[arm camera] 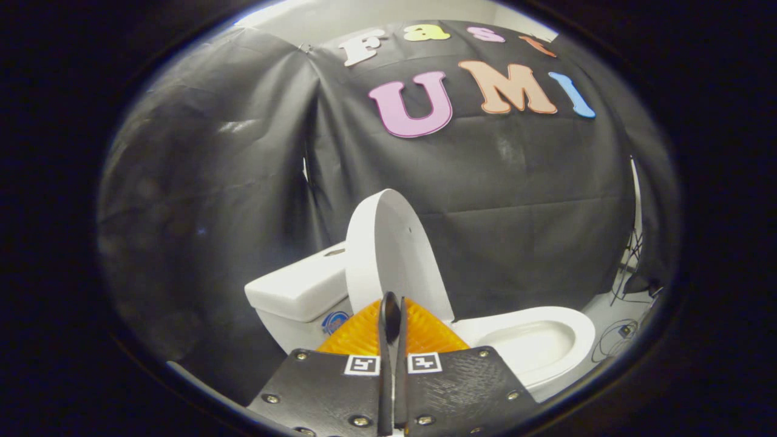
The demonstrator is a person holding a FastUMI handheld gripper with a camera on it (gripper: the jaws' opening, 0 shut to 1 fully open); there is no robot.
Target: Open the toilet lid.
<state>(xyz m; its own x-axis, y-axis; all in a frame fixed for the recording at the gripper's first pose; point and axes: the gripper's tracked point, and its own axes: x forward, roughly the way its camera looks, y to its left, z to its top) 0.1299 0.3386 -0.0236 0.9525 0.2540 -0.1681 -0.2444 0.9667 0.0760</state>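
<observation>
The toilet lid [388,255] is plain white; the tank [300,291] and the seat [534,340] are white too; a small blue and red sticker [335,321] is on the tank; the booth wall [230,182] is black cloth; the floor [613,315] is pale grey.

The gripper [393,315] has its fingers pressed together, with nothing between them, and carries two black-and-white square markers [393,364].

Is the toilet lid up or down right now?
Up. The toilet lid stands nearly upright beside the tank, bowl uncovered; the tool is shut just before it.
</observation>
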